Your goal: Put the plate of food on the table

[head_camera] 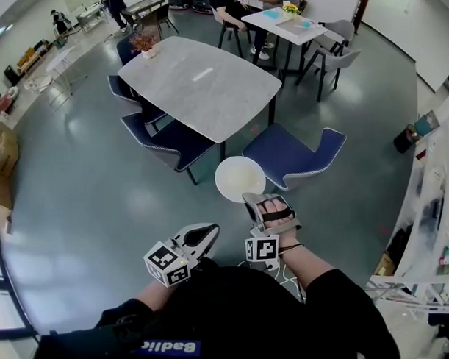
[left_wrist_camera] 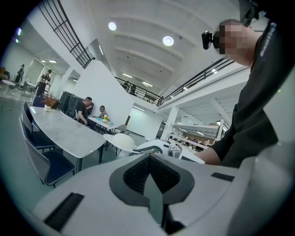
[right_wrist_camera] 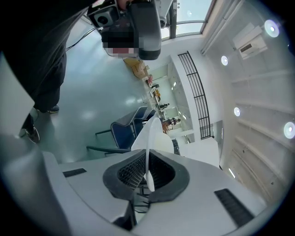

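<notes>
A round white plate point(head_camera: 240, 179) hangs over the floor in the head view, just short of the grey marble table point(head_camera: 199, 80). Its top looks plain and pale; I can make out no food on it. My right gripper point(head_camera: 255, 201) is shut on the plate's near rim. In the right gripper view the plate point(right_wrist_camera: 148, 138) stands edge-on, pinched between the dark pads point(right_wrist_camera: 129, 173). My left gripper point(head_camera: 206, 230) is held close to the body, left of the right one, shut with nothing in it. The left gripper view also shows the plate point(left_wrist_camera: 122, 140) and the table point(left_wrist_camera: 60, 129).
Blue chairs point(head_camera: 293, 154) point(head_camera: 172, 144) stand at the table's near side, one on each side of the plate. A flower pot point(head_camera: 144, 44) sits at the table's far end. People sit at a smaller table point(head_camera: 285, 22) behind it. Shelves point(head_camera: 438, 204) line the right.
</notes>
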`<state>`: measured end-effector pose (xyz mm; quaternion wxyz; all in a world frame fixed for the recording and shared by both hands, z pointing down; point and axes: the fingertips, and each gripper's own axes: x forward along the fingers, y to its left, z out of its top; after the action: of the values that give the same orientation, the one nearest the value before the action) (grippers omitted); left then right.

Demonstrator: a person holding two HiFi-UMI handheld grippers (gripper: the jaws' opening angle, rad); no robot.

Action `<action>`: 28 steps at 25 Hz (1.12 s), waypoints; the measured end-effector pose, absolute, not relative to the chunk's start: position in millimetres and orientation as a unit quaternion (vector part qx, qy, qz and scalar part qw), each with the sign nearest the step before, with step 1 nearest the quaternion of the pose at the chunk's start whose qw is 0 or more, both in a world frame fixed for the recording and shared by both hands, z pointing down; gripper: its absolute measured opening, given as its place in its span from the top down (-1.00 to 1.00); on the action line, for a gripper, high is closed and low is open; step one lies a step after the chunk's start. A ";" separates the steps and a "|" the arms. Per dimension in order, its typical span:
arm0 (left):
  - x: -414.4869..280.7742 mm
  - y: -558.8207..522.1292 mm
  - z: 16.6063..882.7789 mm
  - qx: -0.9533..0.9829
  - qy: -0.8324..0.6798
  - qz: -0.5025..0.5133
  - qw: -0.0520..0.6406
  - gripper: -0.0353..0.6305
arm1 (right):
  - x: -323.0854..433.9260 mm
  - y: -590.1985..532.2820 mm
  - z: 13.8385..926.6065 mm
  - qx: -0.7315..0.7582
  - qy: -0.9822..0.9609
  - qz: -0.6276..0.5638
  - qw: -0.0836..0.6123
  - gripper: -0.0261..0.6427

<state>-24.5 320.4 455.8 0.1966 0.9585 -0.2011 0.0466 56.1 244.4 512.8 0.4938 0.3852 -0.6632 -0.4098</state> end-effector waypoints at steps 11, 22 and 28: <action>-16.8 269.3 466.0 0.958 -0.201 0.043 0.202 0.87 | 66.3 195.5 535.2 0.374 -0.667 -0.399 0.506 0.87; -42.6 131.6 464.8 0.967 -0.162 0.043 0.191 0.87 | 44.7 74.3 538.9 0.396 -0.654 -0.381 0.521 0.87; -60.0 63.5 460.6 0.971 -0.130 0.041 0.196 0.87 | 30.1 16.6 537.5 0.405 -0.644 -0.364 0.538 0.87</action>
<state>-60.0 63.5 460.6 0.1959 0.9711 -0.1302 0.0413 30.1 16.6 537.5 0.5381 0.4047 -0.6438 -0.3637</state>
